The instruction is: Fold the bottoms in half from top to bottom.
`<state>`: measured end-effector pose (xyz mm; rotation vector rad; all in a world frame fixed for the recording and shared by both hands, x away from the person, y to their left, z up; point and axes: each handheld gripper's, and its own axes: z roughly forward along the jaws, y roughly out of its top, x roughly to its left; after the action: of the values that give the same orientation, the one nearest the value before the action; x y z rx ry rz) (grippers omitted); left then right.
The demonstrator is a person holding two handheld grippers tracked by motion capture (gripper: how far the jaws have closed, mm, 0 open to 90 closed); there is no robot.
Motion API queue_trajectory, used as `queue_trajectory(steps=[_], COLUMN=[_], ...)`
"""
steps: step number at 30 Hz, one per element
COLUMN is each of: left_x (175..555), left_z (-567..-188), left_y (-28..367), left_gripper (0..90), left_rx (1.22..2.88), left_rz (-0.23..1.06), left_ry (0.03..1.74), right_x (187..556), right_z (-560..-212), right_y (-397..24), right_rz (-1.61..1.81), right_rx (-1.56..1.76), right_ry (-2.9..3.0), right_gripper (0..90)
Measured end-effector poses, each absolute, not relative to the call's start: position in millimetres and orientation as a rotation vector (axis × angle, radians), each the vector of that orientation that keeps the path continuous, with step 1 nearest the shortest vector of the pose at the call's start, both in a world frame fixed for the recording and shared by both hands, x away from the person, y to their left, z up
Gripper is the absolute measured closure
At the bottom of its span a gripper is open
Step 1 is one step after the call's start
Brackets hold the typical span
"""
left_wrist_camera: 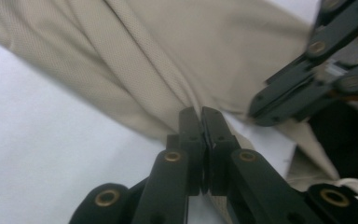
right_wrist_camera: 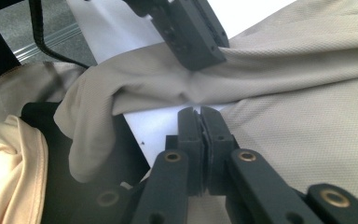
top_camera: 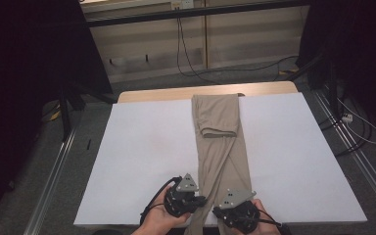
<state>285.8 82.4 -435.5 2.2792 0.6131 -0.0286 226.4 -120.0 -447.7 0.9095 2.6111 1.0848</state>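
Note:
A long beige garment (top_camera: 220,147) lies down the middle of the white table top (top_camera: 142,147), its far end folded back on itself. Both grippers sit at its near end. In the left gripper view the left gripper (left_wrist_camera: 203,114) has its jaws together, pinching a fold of the garment (left_wrist_camera: 168,56). The right gripper (right_wrist_camera: 199,112) is likewise shut, nipping the cloth's edge (right_wrist_camera: 307,116). From above, the left gripper (top_camera: 201,199) meets the garment's left edge and the right gripper (top_camera: 216,211) its right side, tips nearly touching.
Black cables (top_camera: 186,63) trail over the grey floor behind the table. Metal rails (top_camera: 54,171) run along both sides. A black stand leg (top_camera: 66,115) rises at the left. The table's wooden far edge (top_camera: 166,94) shows beyond the white sheet.

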Motion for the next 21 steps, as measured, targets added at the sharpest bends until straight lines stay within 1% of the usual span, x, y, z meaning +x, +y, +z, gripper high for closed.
queue_trajectory(steps=[2, 5, 10, 11, 13, 17, 21], left_x=[291, 292, 291, 291, 291, 288, 281], left_z=[-430, -421, -414, -414, -414, -415, -414], left_y=[89, 95, 99, 99, 101, 97, 86], left_gripper=[88.6, 88.6, 88.5, 88.5, 88.4, 88.2, 86.8], left_rx=[2.213, 2.152, 2.127, 2.123, 2.128, 2.14, 2.159], left_rz=[-0.091, -0.098, -0.096, -0.099, -0.107, -0.093, -0.087], left_ry=[0.631, 0.644, 0.631, 0.633, 0.637, 0.635, 0.606], right_x=[228, 230, 234, 234, 232, 229, 232], right_z=[-448, -447, -447, -449, -450, -439, -428], right_y=[-120, -116, -97, -95, -95, -114, -156], right_rz=[1.114, 1.168, 1.181, 1.174, 1.183, 1.233, 1.206], right_rx=[0.937, 0.954, 0.903, 0.898, 0.879, 0.915, 1.014], right_ry=[2.608, 2.606, 2.623, 2.633, 2.645, 2.636, 2.541], right_gripper=[89.7, 89.7, 89.3, 88.0, 81.0, 71.6, 71.2])
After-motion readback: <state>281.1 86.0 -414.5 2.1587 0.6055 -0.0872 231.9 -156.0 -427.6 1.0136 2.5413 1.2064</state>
